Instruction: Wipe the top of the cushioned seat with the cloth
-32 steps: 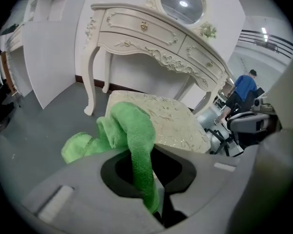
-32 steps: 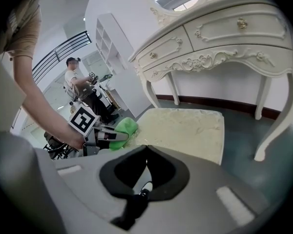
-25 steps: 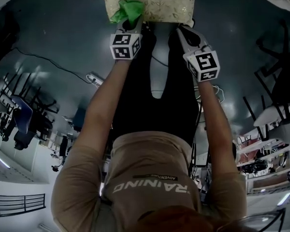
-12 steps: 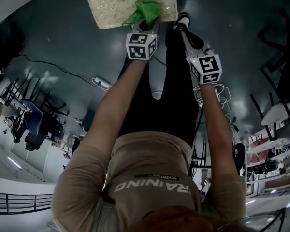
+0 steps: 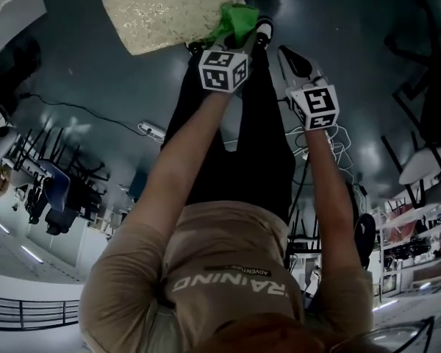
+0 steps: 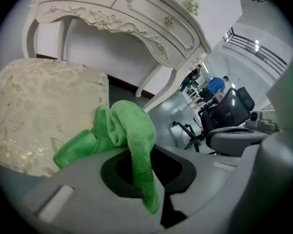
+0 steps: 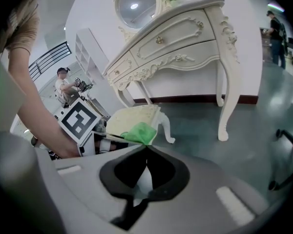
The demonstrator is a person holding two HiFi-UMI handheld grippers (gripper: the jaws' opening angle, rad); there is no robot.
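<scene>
Wiping at the corner of the cushioned seat [image 5: 165, 9] with the green cloth [image 5: 235, 22]

We begin with the dark glossy floor [image 5: 338, 20] that fills the head view, and the white carved dressing table [image 7: 185, 38] that stands behind the seat. The pale patterned seat lies at the top of the head view. In the left gripper view, the bunched cloth rests on the seat's near right edge, and one fold trails back towards us. Our left hand-held gripper [image 6: 145, 177] has its jaws pinched on that trailing fold, so the cloth is held firmly at the seat's corner. Our right hand-held gripper [image 7: 145, 152] hangs just beside the left one, off the seat and over the floor. Its jaws are closed tip to tip with nothing between them.
</scene>
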